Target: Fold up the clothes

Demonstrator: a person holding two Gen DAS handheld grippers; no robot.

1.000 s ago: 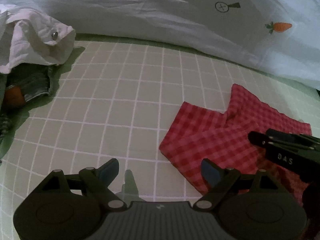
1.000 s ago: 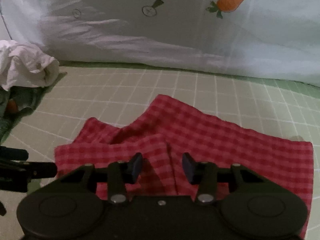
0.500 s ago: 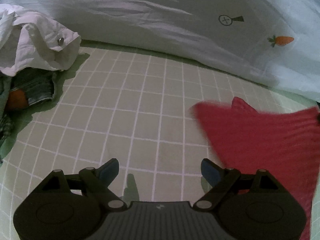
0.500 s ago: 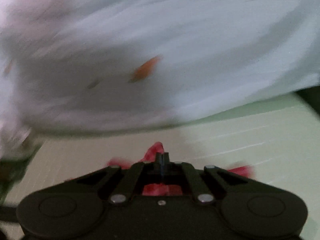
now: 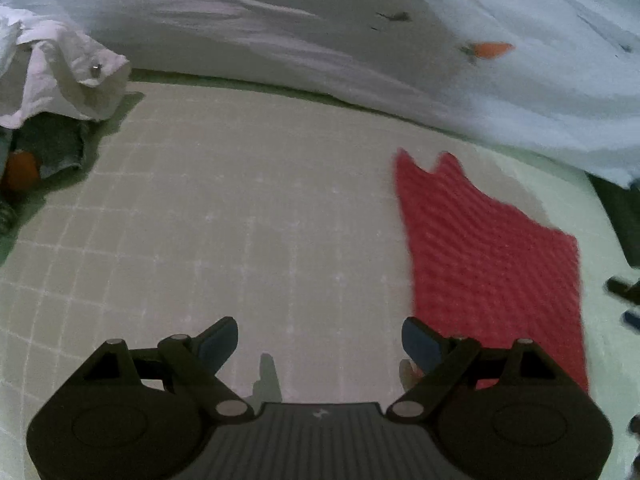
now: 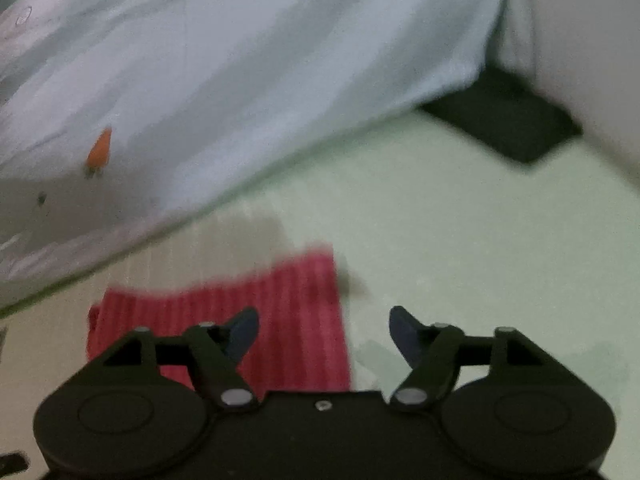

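Black-framed, the left gripper (image 5: 320, 344) hovers with jaws spread wide and empty over the gridded mat (image 5: 224, 216). The right gripper (image 6: 324, 334) is likewise wide and holding nothing. Just beyond lies the red checked cloth (image 5: 492, 256), flat on the mat's right side, near the white carrot-print sheet (image 5: 360, 40).

The red checked cloth (image 5: 492, 256) lies flat on the pale green gridded mat (image 5: 240, 232), right of centre. Behind it hangs the white carrot-print sheet (image 5: 360, 40); a crumpled white garment (image 5: 60, 76) sits far left.
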